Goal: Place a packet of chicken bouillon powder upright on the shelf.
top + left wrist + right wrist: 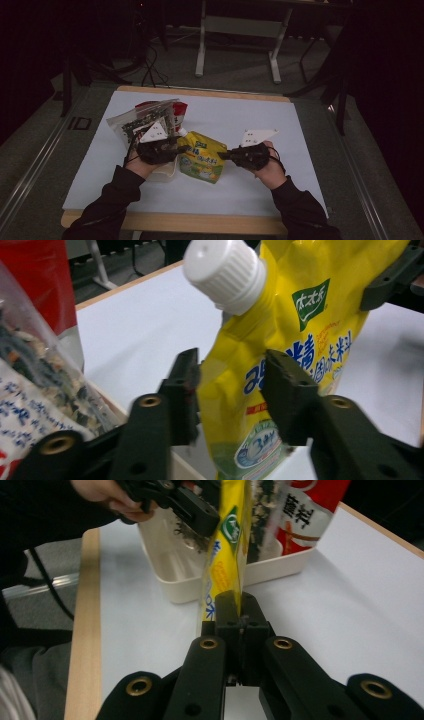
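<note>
A yellow spouted pouch [202, 160] with a white cap [225, 272] is held just above the white mat, between my two grippers. My left gripper [176, 148] grips it below the cap. In the left gripper view its jaws [235, 380] press the crinkled pouch [300, 315] from both sides. My right gripper [223, 155] is shut on the pouch's other edge. In the right gripper view the pouch [225, 545] stands edge-on, rising from the shut gripper [239, 610].
A cream tray [185, 590] sits under my left hand. It holds a red packet [305, 510] and a clear bag of dried mix [30, 385]. The white mat [260, 115] lies on a wooden table, dark floor and desk legs beyond.
</note>
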A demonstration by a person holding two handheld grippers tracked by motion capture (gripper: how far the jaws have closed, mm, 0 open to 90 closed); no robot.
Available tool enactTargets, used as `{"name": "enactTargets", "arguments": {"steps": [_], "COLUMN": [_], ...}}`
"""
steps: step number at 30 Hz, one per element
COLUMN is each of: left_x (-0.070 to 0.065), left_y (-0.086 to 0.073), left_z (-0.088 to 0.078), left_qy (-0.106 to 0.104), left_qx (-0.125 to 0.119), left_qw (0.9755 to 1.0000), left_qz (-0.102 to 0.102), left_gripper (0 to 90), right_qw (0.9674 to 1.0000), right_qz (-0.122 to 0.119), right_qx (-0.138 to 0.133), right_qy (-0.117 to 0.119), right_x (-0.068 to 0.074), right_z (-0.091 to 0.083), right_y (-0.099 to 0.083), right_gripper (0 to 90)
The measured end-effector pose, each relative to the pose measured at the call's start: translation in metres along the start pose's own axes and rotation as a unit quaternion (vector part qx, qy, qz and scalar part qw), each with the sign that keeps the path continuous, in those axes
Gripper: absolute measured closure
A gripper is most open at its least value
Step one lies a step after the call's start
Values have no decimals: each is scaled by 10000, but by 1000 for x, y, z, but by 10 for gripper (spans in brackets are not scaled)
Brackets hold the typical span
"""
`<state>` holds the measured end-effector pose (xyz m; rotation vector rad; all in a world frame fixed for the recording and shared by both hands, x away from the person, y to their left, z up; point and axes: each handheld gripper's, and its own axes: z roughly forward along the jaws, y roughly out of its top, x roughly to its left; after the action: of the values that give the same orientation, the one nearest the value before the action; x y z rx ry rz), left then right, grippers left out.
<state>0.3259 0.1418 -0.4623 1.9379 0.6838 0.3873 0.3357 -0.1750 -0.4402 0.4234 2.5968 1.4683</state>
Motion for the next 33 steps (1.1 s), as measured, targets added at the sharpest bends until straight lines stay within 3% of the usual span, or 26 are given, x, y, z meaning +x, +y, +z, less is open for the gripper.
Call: {"name": "enactTargets", "arguments": {"steps": [5, 11, 19, 22, 27, 33], "left_x": [0, -7, -13, -16, -14, -16], "left_y": [-1, -1, -5, -4, -5, -1], "left_z": [-5, -8, -17, -19, -20, -23], "left_qy": [-5, -59, -253, -234, -313, -436], "left_qx": [-9, -11, -89, -49, -17, -200], "left_qw": [10000, 9998, 9995, 9995, 9994, 9988], "left_qz": [52, 208, 180, 209, 133, 5], "left_gripper": [809, 900, 900, 900, 879, 679], "right_qw": [9998, 9996, 9993, 9996, 9998, 9999], "right_qz": [190, 269, 335, 224, 25, -149], "right_qx": [-55, -60, -77, -15, 85, 19], "right_qy": [23, 33, 171, 187, 166, 85], "right_x": [-6, -8, -11, -9, -3, -1], "right_z": [-1, 5, 16, 23, 22, 13], "right_y": [-5, -5, -7, -6, -1, 5], "right_gripper": [888, 817, 794, 887, 900, 900]}}
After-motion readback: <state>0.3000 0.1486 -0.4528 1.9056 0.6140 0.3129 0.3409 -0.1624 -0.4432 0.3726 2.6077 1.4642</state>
